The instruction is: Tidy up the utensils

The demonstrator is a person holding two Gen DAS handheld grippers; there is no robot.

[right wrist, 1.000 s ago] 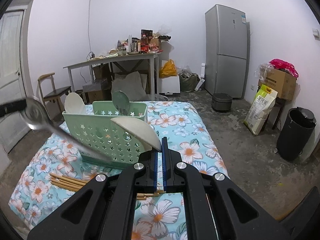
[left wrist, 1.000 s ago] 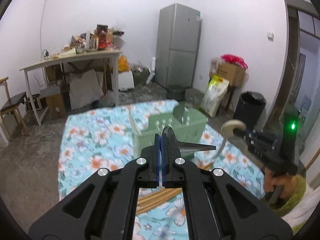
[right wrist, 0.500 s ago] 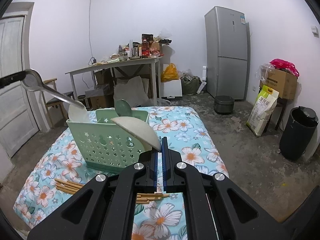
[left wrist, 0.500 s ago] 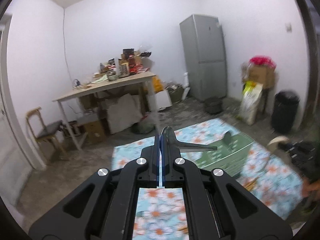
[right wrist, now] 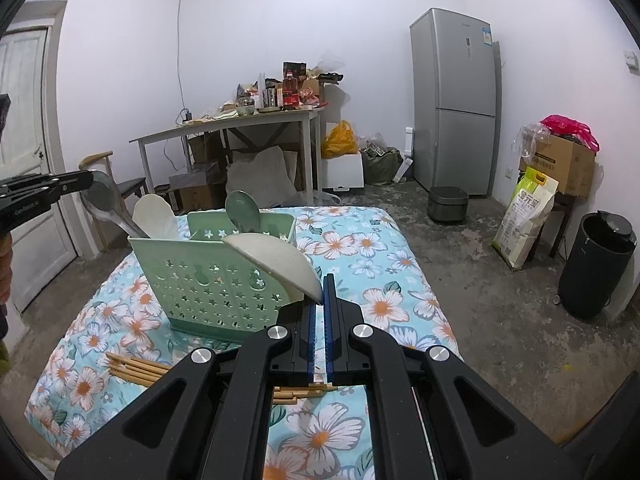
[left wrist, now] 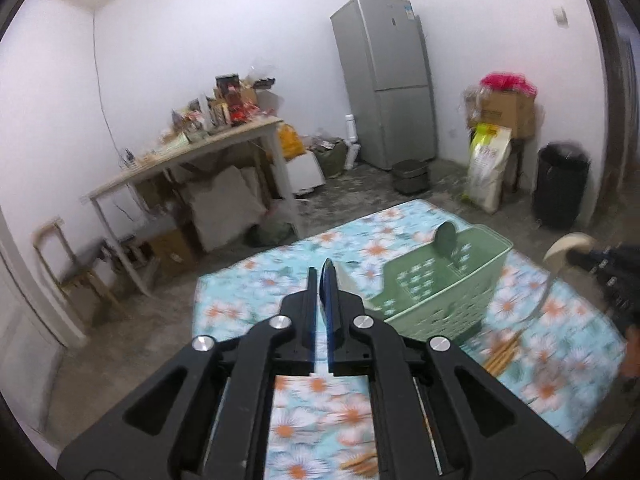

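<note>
A green star-pierced basket [right wrist: 208,280] stands on the flowered cloth [right wrist: 360,248]. It holds a white spoon [right wrist: 154,216] and a green spoon [right wrist: 242,212]. A grey spoon [right wrist: 105,200] leans with its handle down in the basket's left end and its bowl at the tips of my left gripper [right wrist: 89,180]. The left jaws are opening, with a slit showing between the fingers [left wrist: 311,292] in the left wrist view. My right gripper [right wrist: 323,280] is shut on a cream spoon [right wrist: 276,260], in front of the basket. Wooden chopsticks [right wrist: 136,370] lie on the cloth.
A cluttered table [right wrist: 240,124] and a chair [right wrist: 100,160] stand behind the cloth. There is a grey fridge [right wrist: 456,100] at the back right. A rice cooker [right wrist: 447,203], a sack [right wrist: 524,224], a cardboard box [right wrist: 568,164] and a black bin [right wrist: 596,264] stand on the concrete floor.
My left gripper swung left and brought the grey spoon's handle down into the basket, and its jaws have parted slightly. The right gripper kept still with the cream spoon.
</note>
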